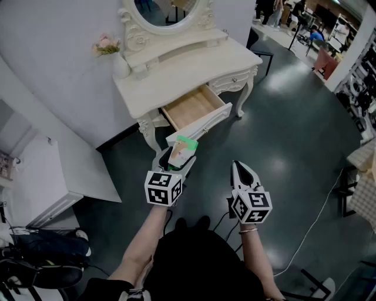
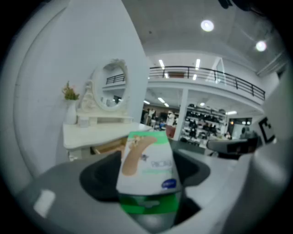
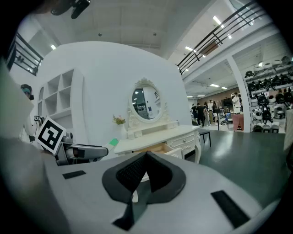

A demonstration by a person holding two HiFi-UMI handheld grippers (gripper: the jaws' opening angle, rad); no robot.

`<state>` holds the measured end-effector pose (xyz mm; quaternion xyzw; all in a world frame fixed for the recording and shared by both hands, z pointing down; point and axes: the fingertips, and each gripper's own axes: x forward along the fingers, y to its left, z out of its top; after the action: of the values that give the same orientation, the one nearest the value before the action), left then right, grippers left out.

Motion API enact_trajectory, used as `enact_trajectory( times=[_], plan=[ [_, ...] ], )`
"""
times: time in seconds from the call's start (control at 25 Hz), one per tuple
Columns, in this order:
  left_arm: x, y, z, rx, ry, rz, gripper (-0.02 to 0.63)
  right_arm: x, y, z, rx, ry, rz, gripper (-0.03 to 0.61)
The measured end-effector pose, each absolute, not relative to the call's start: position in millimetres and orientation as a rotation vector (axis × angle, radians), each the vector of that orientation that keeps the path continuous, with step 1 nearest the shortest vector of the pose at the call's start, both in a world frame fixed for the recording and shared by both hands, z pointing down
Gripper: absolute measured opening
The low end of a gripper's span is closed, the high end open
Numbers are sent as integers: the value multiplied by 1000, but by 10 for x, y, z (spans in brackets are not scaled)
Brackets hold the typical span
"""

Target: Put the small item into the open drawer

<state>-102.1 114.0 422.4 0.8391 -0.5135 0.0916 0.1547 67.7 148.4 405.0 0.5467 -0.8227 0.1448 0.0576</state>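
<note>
A small white-and-green plaster box (image 1: 181, 150) is held off the floor, and my left gripper (image 1: 176, 157) is shut on it. In the left gripper view the box (image 2: 149, 167) stands upright between the two jaws. Just beyond it, the white dressing table (image 1: 176, 73) has its wooden drawer (image 1: 192, 108) pulled open. My right gripper (image 1: 241, 169) hangs to the right, shut with nothing in it. In the right gripper view its jaws (image 3: 145, 170) meet at a point, and the drawer (image 3: 159, 148) shows ahead.
An oval mirror (image 1: 165, 13) and a vase of flowers (image 1: 117, 59) stand on the table. A low white cabinet (image 1: 56, 170) is at the left, with black bags (image 1: 41, 256) below it. A cable (image 1: 317, 217) runs over the dark floor at the right.
</note>
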Motion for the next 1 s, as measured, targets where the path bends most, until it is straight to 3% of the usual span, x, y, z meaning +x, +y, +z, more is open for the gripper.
enact_trajectory(
  times=[1.0],
  plan=[
    [-762, 980, 4223, 2373, -1527, 317, 360, 1020, 1386, 4071, 1652, -2542, 464, 5]
  ],
)
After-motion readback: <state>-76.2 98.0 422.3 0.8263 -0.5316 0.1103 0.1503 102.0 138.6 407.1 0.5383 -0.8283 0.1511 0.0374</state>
